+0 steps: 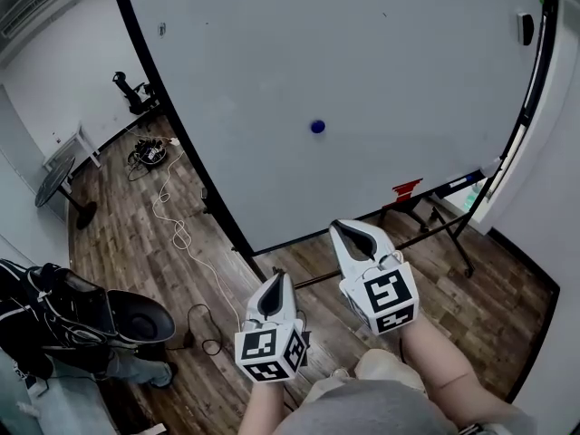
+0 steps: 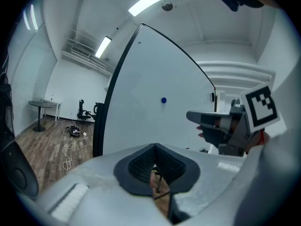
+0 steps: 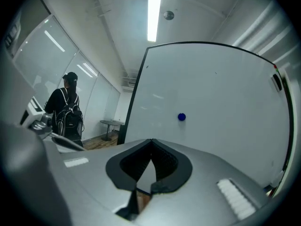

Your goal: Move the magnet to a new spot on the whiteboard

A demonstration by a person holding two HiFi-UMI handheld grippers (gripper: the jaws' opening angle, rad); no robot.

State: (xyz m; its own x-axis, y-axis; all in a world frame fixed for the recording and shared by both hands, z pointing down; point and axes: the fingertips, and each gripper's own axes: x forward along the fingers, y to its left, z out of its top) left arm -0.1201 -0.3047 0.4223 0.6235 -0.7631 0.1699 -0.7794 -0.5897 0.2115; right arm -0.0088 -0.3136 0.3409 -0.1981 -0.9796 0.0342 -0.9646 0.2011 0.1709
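Left gripper (image 1: 276, 284) and right gripper (image 1: 343, 232), jaws closed, empty, short of blue magnet (image 1: 317, 126) on whiteboard (image 1: 362, 53), well inside its edges.

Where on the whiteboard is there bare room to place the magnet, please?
Nearly all the whiteboard is bare: the stretch between its left edge and the blue magnet, and the area right of the magnet. Only the upper right corner, by the black object, is taken.
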